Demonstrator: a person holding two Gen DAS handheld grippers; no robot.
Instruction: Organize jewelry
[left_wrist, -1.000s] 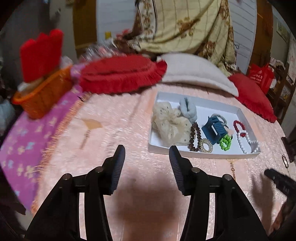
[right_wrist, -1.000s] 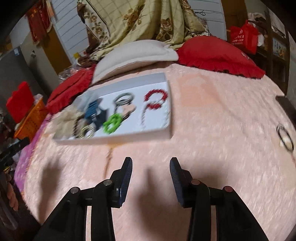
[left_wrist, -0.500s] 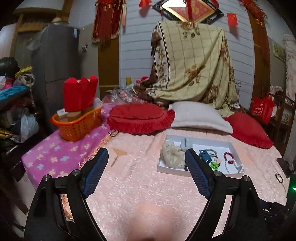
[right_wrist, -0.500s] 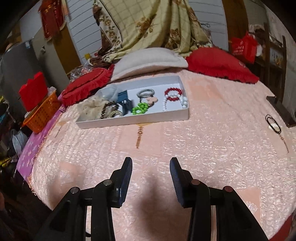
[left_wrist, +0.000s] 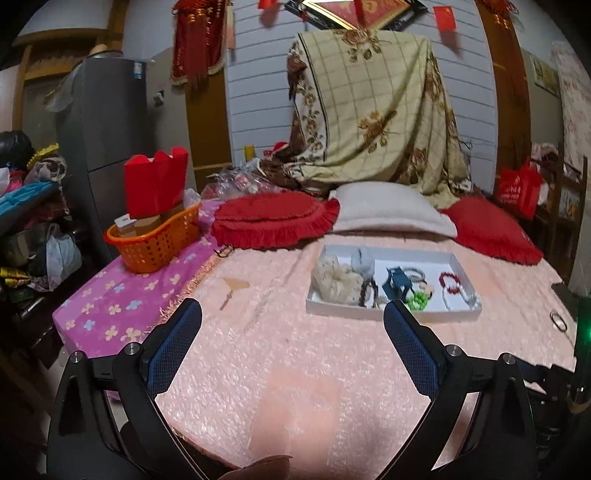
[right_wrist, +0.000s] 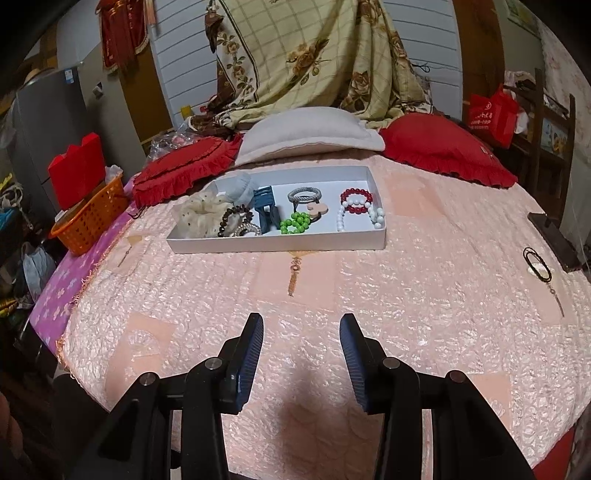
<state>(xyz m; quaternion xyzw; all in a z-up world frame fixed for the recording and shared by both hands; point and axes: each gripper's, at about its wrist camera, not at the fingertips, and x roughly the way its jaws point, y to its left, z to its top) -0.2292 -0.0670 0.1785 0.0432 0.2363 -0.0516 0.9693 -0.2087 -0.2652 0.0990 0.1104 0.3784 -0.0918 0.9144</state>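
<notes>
Left tool (left_wrist: 291, 325) spread wide, empty, raised over the near edge of the pink quilted bed cover (left_wrist: 280, 354). Right tool (right_wrist: 301, 332) parted moderately, empty, low over the same cover. Shallow white rectangular tray (right_wrist: 280, 243) sits mid-bed, well ahead of both tools. Inside it, left to right: cream frilly scrunchie (right_wrist: 201, 218), dark brown bead bracelet (right_wrist: 231, 218), blue plastic hair claw (right_wrist: 266, 210), bright green bead bracelet (right_wrist: 294, 223), grey twisted bangle (right_wrist: 304, 194), red bead bracelet (right_wrist: 356, 201), white bead bracelet (right_wrist: 360, 218). Thin black cord loop (right_wrist: 538, 266) lies on the cover far right, apart from the tray.
</notes>
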